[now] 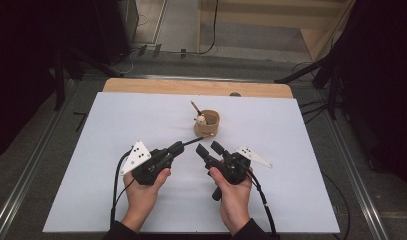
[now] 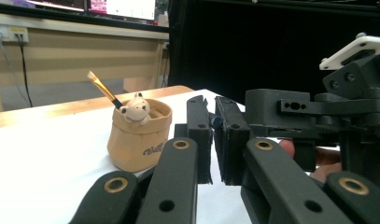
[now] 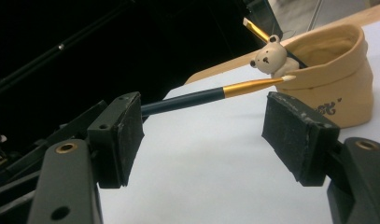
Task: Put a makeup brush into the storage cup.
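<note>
A tan pot [image 1: 209, 124] with a small bear figure [image 1: 201, 119] on its rim stands mid-table; one brush [image 1: 194, 106] leans inside it. My left gripper [image 1: 179, 146] is shut on a second, dark-handled paintbrush [image 1: 193, 141], whose gold ferrule and white tip [image 3: 286, 78] reach toward the pot [image 3: 337, 70]. In the left gripper view the jaws of the left gripper [image 2: 213, 135] pinch the handle's end [image 2: 217, 122], with the pot [image 2: 138, 140] ahead to the left. My right gripper [image 1: 209, 148] stands open just right of the left one. In its own view the right gripper [image 3: 211, 135] has nothing between its pads.
A white sheet [image 1: 116, 125] covers the table, with a wooden strip [image 1: 191, 87] along the far edge. Dark stands and cables ring the table on the floor. The right gripper's body [image 2: 318, 112] sits close beside the left jaws.
</note>
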A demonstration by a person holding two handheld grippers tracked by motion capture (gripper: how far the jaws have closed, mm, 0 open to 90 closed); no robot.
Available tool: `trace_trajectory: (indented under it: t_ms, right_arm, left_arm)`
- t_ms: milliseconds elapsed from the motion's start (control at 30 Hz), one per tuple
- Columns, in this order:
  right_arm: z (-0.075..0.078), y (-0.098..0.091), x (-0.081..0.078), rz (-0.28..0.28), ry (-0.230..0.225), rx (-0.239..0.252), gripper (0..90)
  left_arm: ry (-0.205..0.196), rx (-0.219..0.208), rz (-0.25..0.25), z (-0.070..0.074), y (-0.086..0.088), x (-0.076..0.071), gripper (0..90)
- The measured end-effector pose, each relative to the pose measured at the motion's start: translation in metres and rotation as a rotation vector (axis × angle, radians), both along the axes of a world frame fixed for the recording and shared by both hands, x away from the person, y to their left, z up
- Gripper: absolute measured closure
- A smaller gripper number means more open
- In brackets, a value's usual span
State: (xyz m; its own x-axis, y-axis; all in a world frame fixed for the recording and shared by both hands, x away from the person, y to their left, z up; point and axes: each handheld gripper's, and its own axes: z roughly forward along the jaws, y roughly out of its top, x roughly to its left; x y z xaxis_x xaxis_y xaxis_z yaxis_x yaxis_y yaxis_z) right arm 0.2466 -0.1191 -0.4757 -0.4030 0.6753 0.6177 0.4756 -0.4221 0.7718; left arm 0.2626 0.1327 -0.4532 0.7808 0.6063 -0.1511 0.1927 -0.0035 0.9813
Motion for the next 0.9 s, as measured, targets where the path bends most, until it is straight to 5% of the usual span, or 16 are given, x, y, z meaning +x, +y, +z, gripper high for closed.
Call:
trace_trajectory:
  t_ms: [400, 700, 900]
  right_arm:
    - [-0.004, -0.001, 0.003, -0.019, 0.042, 0.056, 25.8]
    - [-0.009, -0.004, 0.004, -0.018, 0.040, 0.115, 32.7]
    - [-0.011, -0.006, 0.005, -0.016, 0.078, 0.190, 38.7]
  left_arm:
    - [-0.012, -0.006, -0.017, -0.006, -0.008, -0.003, 85.9]
    - [-0.008, -0.029, -0.034, -0.009, -0.010, -0.004, 85.8]
    - [-0.018, -0.026, -0.036, -0.009, -0.011, -0.005, 85.8]
